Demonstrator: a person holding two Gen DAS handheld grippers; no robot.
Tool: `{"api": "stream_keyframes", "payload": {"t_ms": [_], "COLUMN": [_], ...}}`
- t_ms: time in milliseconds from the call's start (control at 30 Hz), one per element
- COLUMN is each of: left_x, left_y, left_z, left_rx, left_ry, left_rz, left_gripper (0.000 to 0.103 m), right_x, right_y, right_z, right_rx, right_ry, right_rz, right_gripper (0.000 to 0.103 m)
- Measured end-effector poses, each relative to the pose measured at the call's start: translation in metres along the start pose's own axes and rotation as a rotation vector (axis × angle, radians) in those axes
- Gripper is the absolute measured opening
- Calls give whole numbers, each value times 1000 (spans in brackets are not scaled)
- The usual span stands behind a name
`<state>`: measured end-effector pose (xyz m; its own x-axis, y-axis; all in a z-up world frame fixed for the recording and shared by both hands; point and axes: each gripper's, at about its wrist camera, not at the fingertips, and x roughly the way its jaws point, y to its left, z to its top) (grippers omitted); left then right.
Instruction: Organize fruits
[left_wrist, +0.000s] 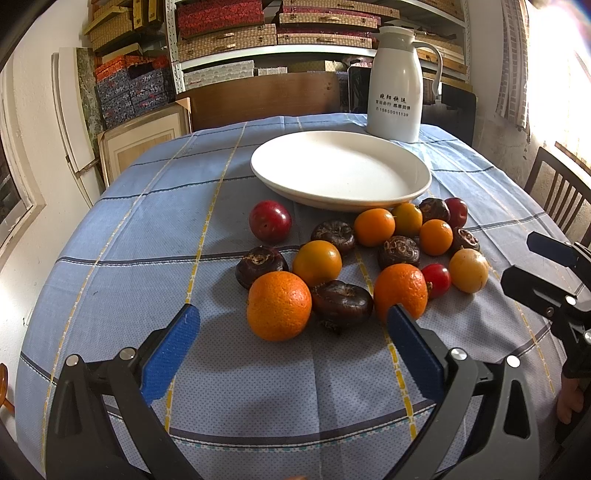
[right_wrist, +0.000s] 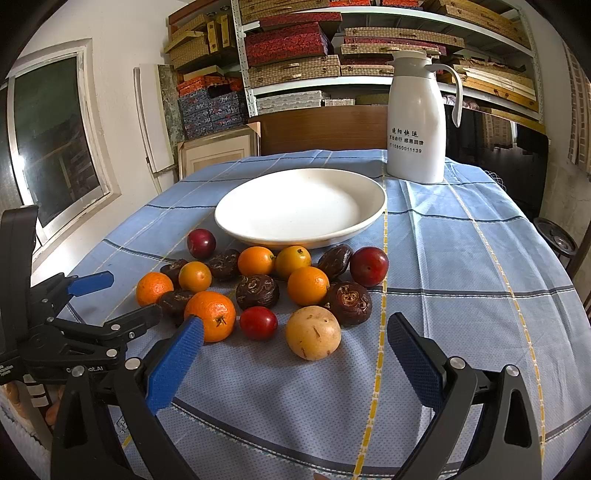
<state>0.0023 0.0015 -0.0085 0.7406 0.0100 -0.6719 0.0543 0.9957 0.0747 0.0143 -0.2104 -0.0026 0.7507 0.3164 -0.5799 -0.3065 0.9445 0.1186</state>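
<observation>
Blue-padded fingers of the left gripper (left_wrist: 293, 321) stand wide apart above the cloth, holding nothing; a mandarin (left_wrist: 279, 311) and a water chestnut (left_wrist: 341, 303) lie just beyond the tips. The right gripper (right_wrist: 295, 330) is spread equally wide and empty, with a yellow passion fruit (right_wrist: 313, 333) just ahead. Both hover over a blue checked tablecloth (right_wrist: 461, 266) with yellow and dark stripes. The fruit pile, of mandarins, kumquats, red plums and water chestnuts, sits on the cloth on the near side of the empty white plate (right_wrist: 373, 218). Behind the plate stands a white thermos jug (right_wrist: 415, 122). Beyond it, metal shelves (right_wrist: 314, 44) carry stacked woven and patterned boxes; a window (right_wrist: 55, 140) lies far left of the plate.
</observation>
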Motion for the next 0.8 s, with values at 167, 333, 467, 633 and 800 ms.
{"api": "stream_keyframes", "payload": {"t_ms": [167,333,467,633,800], "left_x": [1,3,7,26,43], "left_y": [0,-2,-2,4,1], "left_z": [-1,-3,-5,-3,-9], "left_rx": [0,2,0,-12,57], "left_ry": [1,4,30,151,246], "left_rz": [0,-2,2,-31,-6], "left_gripper": [99,99,99,99,99], "right_x": [-1,1,8,26,42], "right_y": [1,2,3,0,-3], "right_z": [1,-2,-3,-7,-14], "right_rx": [0,1,4,10,-45], "right_ry": [0,4,32,149,263], "right_rz": [0,2,8,32,4], "right_gripper": [100,100,100,100,100]}}
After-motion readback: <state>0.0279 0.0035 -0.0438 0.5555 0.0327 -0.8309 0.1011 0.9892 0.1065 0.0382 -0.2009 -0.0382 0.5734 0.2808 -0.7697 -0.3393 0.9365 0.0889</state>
